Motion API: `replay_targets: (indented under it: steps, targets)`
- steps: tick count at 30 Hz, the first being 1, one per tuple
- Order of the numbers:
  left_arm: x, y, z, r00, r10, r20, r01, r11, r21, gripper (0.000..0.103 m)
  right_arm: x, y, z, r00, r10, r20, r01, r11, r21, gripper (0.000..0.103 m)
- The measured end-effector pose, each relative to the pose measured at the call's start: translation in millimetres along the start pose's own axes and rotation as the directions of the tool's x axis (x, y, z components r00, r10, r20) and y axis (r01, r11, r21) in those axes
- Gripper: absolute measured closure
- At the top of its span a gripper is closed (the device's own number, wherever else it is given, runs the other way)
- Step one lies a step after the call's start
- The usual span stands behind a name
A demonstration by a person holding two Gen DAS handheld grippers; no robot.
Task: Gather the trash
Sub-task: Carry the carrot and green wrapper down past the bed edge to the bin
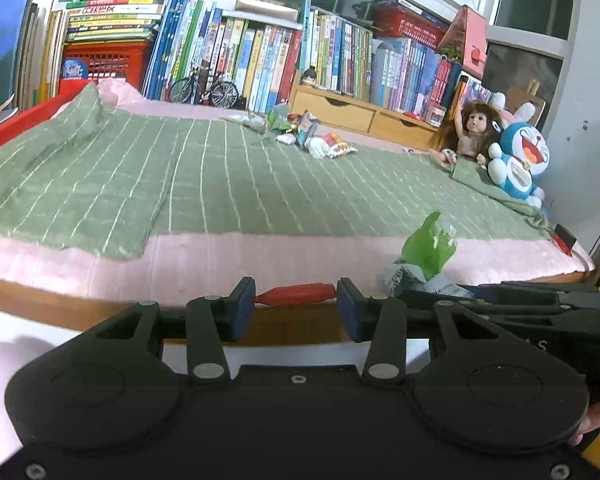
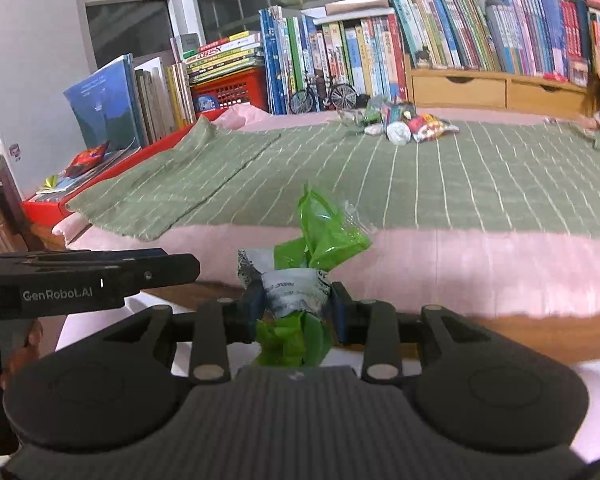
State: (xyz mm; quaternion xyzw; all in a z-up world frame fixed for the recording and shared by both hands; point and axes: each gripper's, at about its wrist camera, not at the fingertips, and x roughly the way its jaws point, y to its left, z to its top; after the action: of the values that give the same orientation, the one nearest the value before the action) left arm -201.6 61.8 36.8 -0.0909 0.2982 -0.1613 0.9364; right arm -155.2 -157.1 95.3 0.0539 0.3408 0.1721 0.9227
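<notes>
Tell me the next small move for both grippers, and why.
Probably carry both loads away to a bin, which isn't in view. The left gripper is clamped on a red piece, the right gripper on crumpled wrappers; more trash waits on the green blanket.

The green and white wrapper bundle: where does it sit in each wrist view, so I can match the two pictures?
Left wrist: the wrapper bundle is at lower right, beyond the left gripper, which grips a red item.
Right wrist: bottom centre, clamped in the right gripper.
Shared landmark: the toy bicycle against the books, upper left of centre in the left view, top centre in the right.
</notes>
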Motion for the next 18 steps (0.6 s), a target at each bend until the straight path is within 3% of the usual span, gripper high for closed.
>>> replay_targets:
  steps: [18]
  targets:
    - [9.0, 6.8, -46.0, 0.990, -0.008, -0.139, 0.004, 1.000, -0.029, 0.061, -5.5, 2.6, -50.7, 0.993, 0.002, -0.121, 0.001, 1.000, 0.027, 0.064]
